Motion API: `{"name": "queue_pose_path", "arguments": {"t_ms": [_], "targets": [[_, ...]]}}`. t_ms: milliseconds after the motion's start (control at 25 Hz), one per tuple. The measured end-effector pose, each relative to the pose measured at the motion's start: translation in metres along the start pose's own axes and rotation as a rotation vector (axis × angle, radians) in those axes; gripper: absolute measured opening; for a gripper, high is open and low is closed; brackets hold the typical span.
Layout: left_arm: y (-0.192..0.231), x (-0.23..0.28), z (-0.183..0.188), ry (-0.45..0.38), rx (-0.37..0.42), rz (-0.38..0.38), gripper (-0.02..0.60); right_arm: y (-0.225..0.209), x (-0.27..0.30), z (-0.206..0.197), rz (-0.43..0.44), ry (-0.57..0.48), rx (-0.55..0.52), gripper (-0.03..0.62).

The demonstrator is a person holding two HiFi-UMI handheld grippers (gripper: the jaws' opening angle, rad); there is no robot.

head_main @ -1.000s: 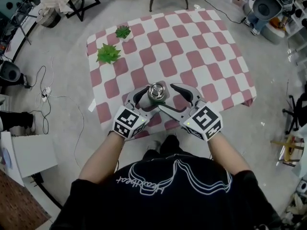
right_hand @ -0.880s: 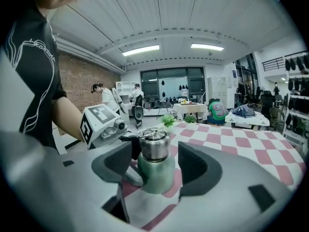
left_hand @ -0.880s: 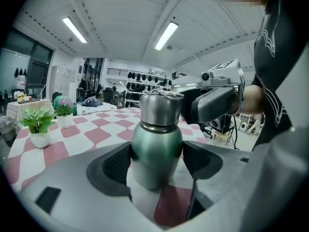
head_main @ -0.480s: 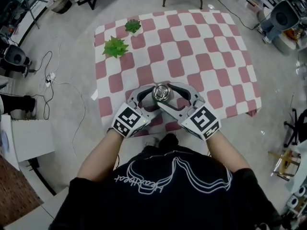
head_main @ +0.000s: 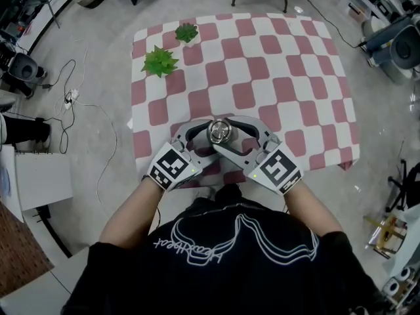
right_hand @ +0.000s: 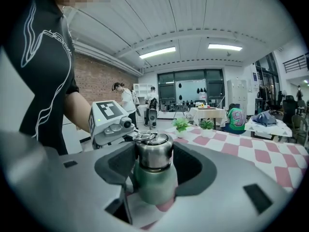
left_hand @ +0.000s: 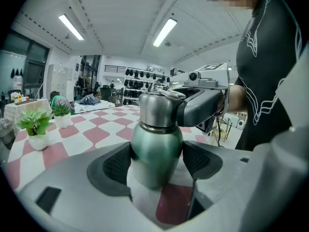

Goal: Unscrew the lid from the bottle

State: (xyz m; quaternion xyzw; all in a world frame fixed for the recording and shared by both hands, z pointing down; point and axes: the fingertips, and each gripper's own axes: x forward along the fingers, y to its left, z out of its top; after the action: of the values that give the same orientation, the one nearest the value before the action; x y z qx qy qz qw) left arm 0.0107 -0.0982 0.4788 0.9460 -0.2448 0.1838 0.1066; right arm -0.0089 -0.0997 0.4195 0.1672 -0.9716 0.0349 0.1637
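Bottle [left_hand: 157,146] clamped in my left tool [left_hand: 155,161]; right tool [right_hand: 154,164] closing round lid [right_hand: 153,150], so square it before twisting.

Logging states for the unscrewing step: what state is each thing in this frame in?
Green metal bottle: upright on the checked table, lid on.
Silver steel lid: seated on the bottle.
Left gripper: shut on the bottle's body.
Right gripper: around the lid, jaws closing, not yet pressing.
Two small potted plants: upright, far corner.
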Motion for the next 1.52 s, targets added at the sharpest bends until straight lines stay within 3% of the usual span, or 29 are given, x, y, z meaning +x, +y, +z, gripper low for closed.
{"name": "queue_pose_path", "arguments": {"t_ms": [280,600,1120,1320,1520], "targets": [[-0.0002,-0.0004,-0.0003,0.014,0.002,-0.01,0.341,0.0017,0.0009,0.0006,0.132,-0.006,-0.026,0.245],[-0.0007,0.0007,-0.0002,0.026,0.005,-0.013,0.341,0.0041,0.0001,0.0006,0.35,-0.005,-0.068,0.245],[-0.0006,0.0014,-0.0009,0.025,0.01,-0.02,0.341,0.0076,-0.001,-0.0023,0.625,0.044,-0.221,0.245],[-0.0013,-0.0001,-0.0013,0.023,0.014,-0.022,0.341,0.0099,-0.0008,-0.0017,0.694,0.041,-0.228,0.246],[-0.0011,0.0013,-0.0008,0.021,0.012,-0.018,0.341,0.0079,-0.0015,-0.0029,0.681,0.052,-0.211,0.249]]}}
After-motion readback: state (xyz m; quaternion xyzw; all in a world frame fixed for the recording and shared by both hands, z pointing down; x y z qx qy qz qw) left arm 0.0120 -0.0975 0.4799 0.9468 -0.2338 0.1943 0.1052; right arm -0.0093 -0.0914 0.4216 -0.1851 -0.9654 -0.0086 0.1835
